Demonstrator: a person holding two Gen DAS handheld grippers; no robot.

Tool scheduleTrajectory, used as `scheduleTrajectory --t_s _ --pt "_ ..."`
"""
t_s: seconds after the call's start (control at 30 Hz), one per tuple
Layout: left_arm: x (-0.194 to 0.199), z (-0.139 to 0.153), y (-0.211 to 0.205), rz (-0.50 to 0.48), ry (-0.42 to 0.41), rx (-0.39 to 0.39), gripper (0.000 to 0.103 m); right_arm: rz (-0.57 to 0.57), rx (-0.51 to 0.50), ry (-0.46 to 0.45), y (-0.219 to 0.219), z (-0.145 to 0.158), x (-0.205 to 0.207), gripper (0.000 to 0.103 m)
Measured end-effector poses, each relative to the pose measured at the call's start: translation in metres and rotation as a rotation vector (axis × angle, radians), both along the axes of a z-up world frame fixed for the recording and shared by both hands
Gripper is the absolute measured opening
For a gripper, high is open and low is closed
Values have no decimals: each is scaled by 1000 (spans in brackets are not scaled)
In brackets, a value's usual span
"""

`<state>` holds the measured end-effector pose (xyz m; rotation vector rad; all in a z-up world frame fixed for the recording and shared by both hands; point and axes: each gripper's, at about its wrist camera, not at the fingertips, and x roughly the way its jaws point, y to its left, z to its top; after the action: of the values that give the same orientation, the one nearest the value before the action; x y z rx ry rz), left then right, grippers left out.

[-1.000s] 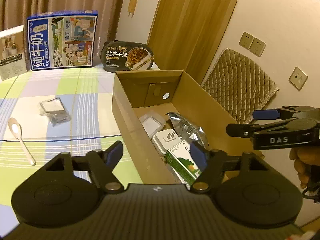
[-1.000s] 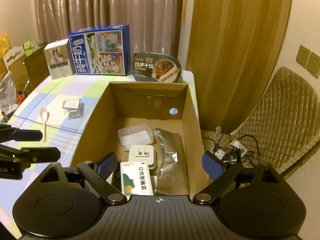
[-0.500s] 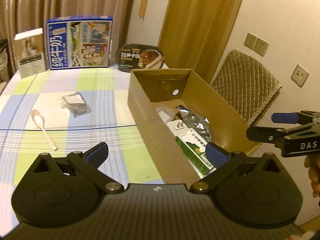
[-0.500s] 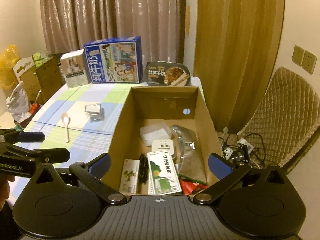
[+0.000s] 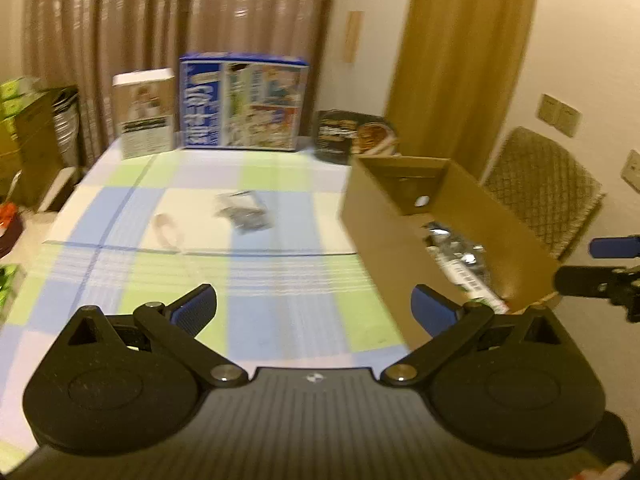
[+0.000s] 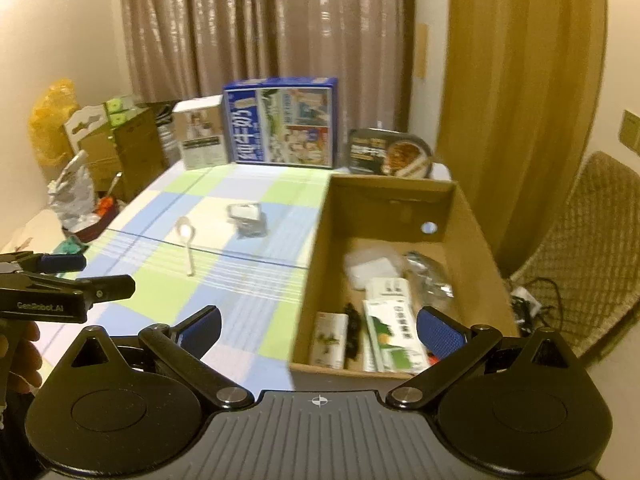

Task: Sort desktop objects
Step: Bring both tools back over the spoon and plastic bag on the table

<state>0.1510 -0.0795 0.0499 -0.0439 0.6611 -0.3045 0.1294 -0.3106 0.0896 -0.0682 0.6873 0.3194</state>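
An open cardboard box (image 6: 466, 220) stands at the table's right edge and holds several items, among them a green-and-white carton (image 6: 394, 334), a white adapter and a silver pouch (image 6: 430, 276). The box also shows in the left wrist view (image 5: 384, 236). A white spoon (image 6: 187, 240) and a small bagged item (image 6: 248, 220) lie on the checked tablecloth, also in the left wrist view as the spoon (image 5: 168, 230) and bag (image 5: 244, 212). My left gripper (image 5: 314, 310) is open and empty above the table's near part. My right gripper (image 6: 318, 330) is open and empty before the box's near left corner.
A blue milk carton box (image 6: 280, 122), a small white box (image 6: 199, 136) and a black meal tray (image 6: 388, 152) stand along the table's far edge. A quilted chair (image 6: 588, 248) is right of the box. Clutter and cardboard boxes (image 6: 116, 144) sit left of the table.
Both grippers have pulled back and up from the box and swung left. Both jaws have opened wider. The left view now faces the tablecloth instead of the box's inside.
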Motion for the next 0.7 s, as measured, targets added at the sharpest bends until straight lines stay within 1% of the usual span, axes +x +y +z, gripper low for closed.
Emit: scheduleTrajectory --t_s 0.2,0.33,0.47,0.6,0.7 --pt "0 -2 44 96 18 45 102 73 15 4 34 -2 9 101" --pt "0 -3 70 150 37 76 102 144 25 17 60 -5 18 101" --pt "5 -5 92 189 58 75 102 184 -1 16 87 -11 30 101" --pt "14 -7 108 222 70 60 102 197 2 14 108 -20 48 101" --pt "25 -12 115 226 82 49 102 204 10 4 121 -28 61 101"
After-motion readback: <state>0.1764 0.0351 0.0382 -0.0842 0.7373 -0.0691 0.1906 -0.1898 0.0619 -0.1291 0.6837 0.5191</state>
